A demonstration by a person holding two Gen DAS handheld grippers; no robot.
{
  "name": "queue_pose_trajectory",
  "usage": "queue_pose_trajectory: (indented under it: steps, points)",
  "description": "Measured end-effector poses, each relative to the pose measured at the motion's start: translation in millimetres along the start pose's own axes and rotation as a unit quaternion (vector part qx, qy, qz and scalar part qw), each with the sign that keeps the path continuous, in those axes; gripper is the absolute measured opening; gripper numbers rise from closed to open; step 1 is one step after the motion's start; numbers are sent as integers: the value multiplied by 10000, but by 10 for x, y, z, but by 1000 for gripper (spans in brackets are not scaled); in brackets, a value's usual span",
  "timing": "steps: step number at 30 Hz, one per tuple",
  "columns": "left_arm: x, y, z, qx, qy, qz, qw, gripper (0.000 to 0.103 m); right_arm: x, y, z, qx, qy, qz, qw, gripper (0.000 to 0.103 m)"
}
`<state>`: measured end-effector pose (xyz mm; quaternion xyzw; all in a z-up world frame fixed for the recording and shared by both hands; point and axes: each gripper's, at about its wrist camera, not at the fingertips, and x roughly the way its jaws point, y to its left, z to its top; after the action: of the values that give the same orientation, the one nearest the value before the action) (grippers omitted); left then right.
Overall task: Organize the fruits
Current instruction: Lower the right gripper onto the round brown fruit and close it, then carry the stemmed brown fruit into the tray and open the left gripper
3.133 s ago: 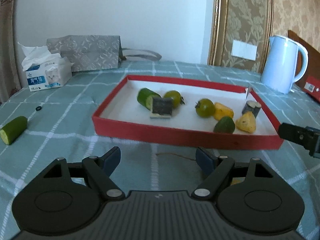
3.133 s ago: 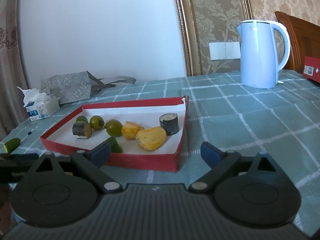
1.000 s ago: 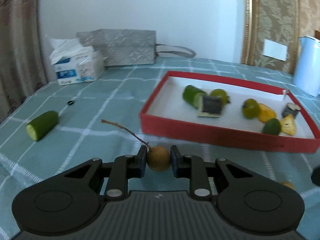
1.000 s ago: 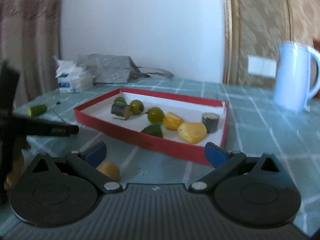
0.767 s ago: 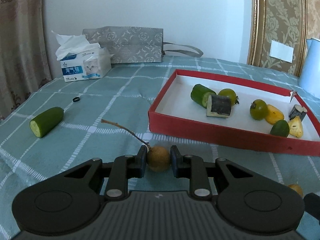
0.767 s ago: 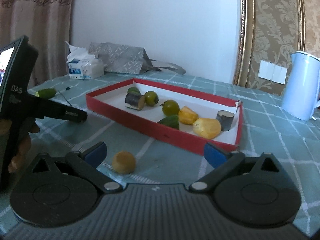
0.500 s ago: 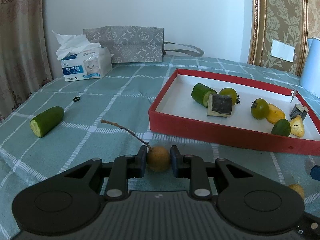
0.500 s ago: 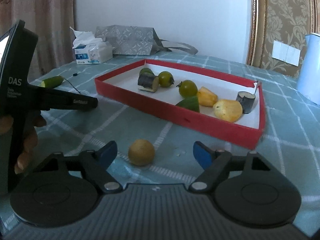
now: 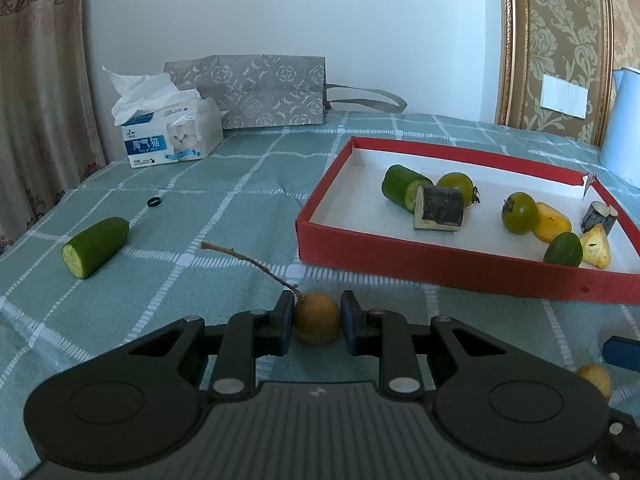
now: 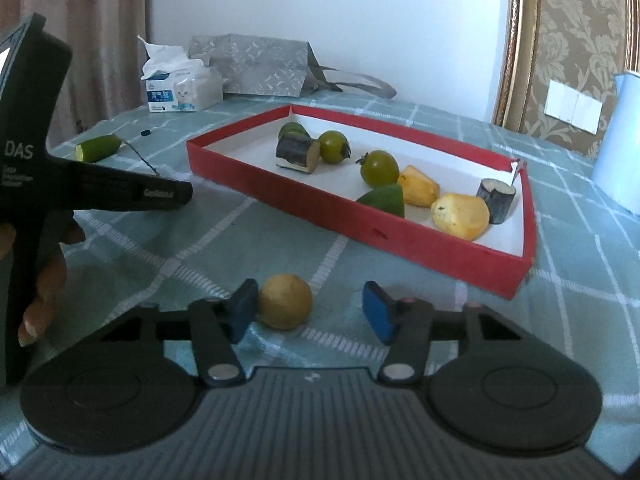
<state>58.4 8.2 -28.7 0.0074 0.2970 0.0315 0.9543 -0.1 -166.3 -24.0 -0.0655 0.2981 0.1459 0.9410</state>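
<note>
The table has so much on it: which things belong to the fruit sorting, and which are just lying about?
Part of the job:
- red tray with fruit pieces
- stemmed brown fruit in left gripper
- yellow-brown fruit between right gripper fingers
- cucumber piece

Lying about:
- tissue box
- grey bag
- kettle
- small black ring

Wall: plain white (image 9: 280, 12), lit even, daylight-ish.
Right side: gold damask wallpaper (image 9: 568, 40) w/ gilt moulding strip (image 9: 510, 40); white switch plate (image 9: 565, 95) on it.
Left side: beige patterned curtain (image 9: 40, 80), hangs to table lvl.
Table: green cloth w/ white grid lines (image 9: 240, 200), covers whole top.
Back of table: grey patterned paper bag (image 9: 256, 88) lying vs wall; tissue pack (image 9: 168, 136) just beside it.
Far right edge: pale blue kettle (image 10: 624, 136), partly cut off.
</note>
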Motion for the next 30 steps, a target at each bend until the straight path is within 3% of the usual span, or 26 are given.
queue_pose_trajectory:
  steps: [5,17,20,21,30]
  points:
    - [-6,-10,-4,11,-1,4,10000,24,-2,4,-2,-17,15,74,10000,35]
    - [-4,-12,-4,22,-1,11,10000,24,-16,24,-6,-101,1,21,9999,37]
    - [-5,-15,-7,-1,4,-6,10000,24,-17,-5,-5,-38,3,93,9999,34]
    - [-5,-11,-8,-13,6,-17,10000,24,-20,-11,-5,-22,-11,115,9999,26]
    - [-2,-2,-7,-23,7,-31,10000,24,-78,-46,-11,79,-191,34,9998,26]
